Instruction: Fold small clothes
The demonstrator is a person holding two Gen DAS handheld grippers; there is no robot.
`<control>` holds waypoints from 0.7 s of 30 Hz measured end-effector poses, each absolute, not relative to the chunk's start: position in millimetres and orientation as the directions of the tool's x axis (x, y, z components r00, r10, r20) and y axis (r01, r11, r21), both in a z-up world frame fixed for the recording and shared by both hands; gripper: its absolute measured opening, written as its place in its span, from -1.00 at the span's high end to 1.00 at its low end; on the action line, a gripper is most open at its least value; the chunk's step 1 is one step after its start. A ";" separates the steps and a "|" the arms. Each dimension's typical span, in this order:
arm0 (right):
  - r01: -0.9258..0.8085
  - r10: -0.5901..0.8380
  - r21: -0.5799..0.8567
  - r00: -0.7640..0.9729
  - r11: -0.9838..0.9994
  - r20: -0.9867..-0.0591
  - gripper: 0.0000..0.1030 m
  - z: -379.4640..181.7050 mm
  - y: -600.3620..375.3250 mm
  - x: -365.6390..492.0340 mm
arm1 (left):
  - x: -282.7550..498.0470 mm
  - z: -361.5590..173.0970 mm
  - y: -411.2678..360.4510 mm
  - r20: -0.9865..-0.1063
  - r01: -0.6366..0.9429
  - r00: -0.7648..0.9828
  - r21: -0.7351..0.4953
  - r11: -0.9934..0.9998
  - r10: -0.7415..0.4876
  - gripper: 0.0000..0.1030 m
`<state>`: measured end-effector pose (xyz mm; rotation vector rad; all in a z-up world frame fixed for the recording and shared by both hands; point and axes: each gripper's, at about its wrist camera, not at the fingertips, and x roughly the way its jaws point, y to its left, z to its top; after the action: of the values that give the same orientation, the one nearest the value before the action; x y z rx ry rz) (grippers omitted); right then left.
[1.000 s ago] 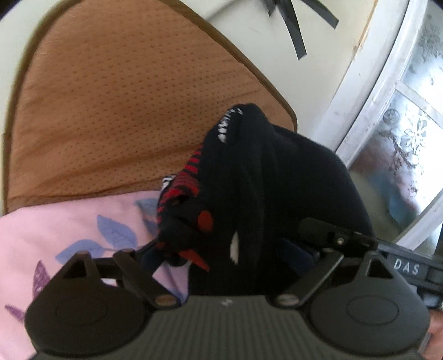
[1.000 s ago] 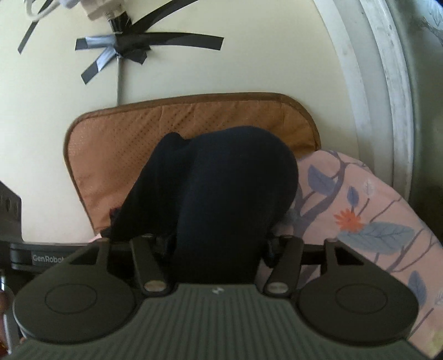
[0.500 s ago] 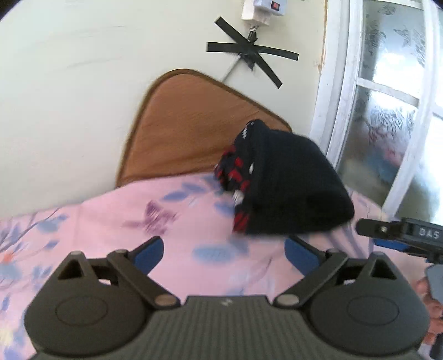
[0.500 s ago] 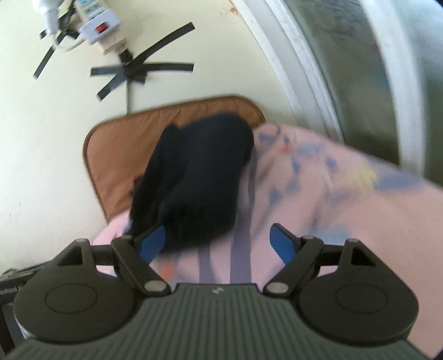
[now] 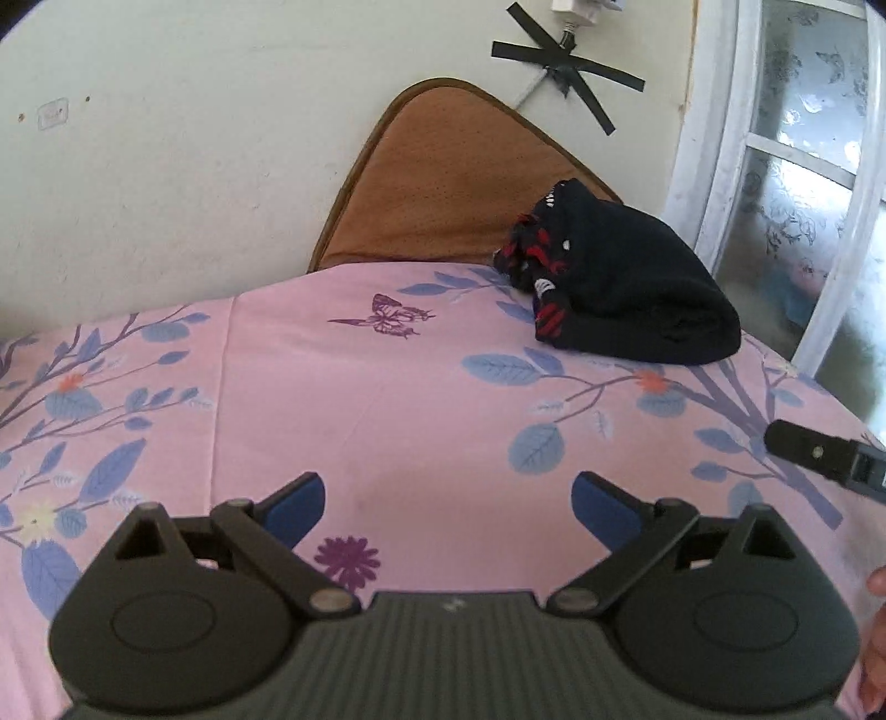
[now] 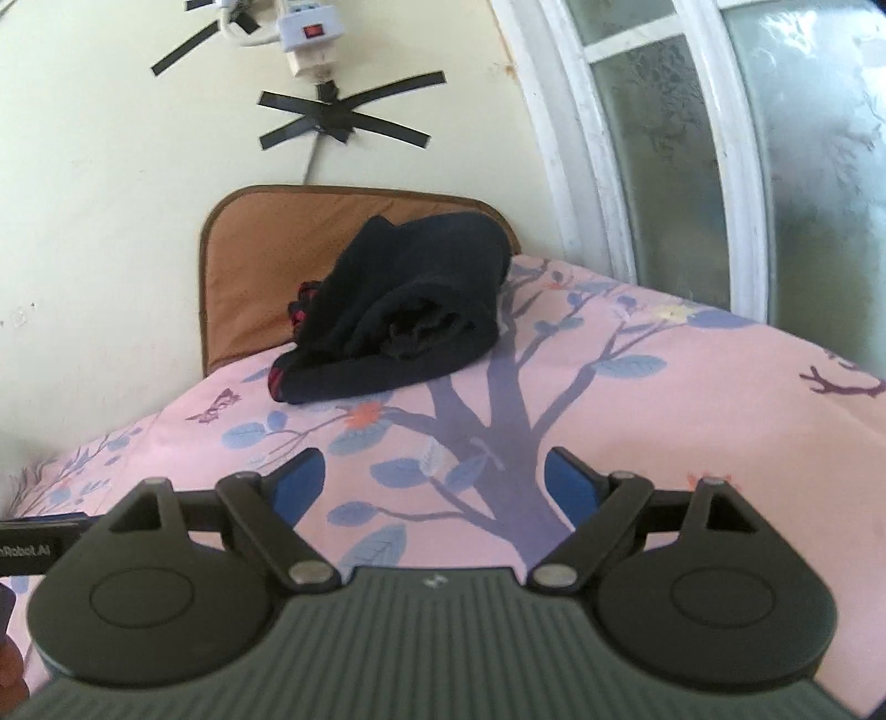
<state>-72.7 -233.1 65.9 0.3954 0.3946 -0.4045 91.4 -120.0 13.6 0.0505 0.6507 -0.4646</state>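
A black garment with red and white markings point(image 5: 626, 288) lies bundled and folded at the far end of the pink floral sheet point(image 5: 387, 399), against a brown pad. It also shows in the right wrist view point(image 6: 398, 315). My left gripper point(image 5: 447, 501) is open and empty, well back from the garment. My right gripper point(image 6: 434, 482) is open and empty too, also well back from it. Part of the right gripper shows at the right edge of the left wrist view point(image 5: 825, 462).
A brown perforated pad point(image 5: 459, 183) leans on the cream wall behind the garment. A white-framed frosted window point(image 6: 720, 155) runs along the right. A power strip and taped cable point(image 6: 310, 33) hang on the wall.
Both grippers held the black garment a second ago. They let go, opened and pulled back; the garment now rests on the sheet by the pad.
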 end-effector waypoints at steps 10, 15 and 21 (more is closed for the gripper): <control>0.456 -0.283 0.337 0.846 0.824 -0.452 -0.72 61.8 -236.6 -77.7 | 94.1 12.0 -118.8 -0.604 0.422 0.695 -0.097 0.902 -0.390 -0.93; 0.456 -0.283 0.346 0.848 0.820 -0.448 -0.72 61.6 -236.8 -79.3 | 93.7 11.7 -119.8 -0.605 0.419 0.698 -0.088 0.904 -0.382 -0.94; 0.457 -0.283 0.346 0.848 0.820 -0.448 -0.72 61.5 -236.4 -79.1 | 88.9 12.8 -122.5 -0.592 0.420 0.717 -0.056 0.906 -0.370 -0.99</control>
<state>-79.1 -236.4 61.5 0.4616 0.3923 -0.4049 88.9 -122.5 12.8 0.0840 0.6361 -0.4376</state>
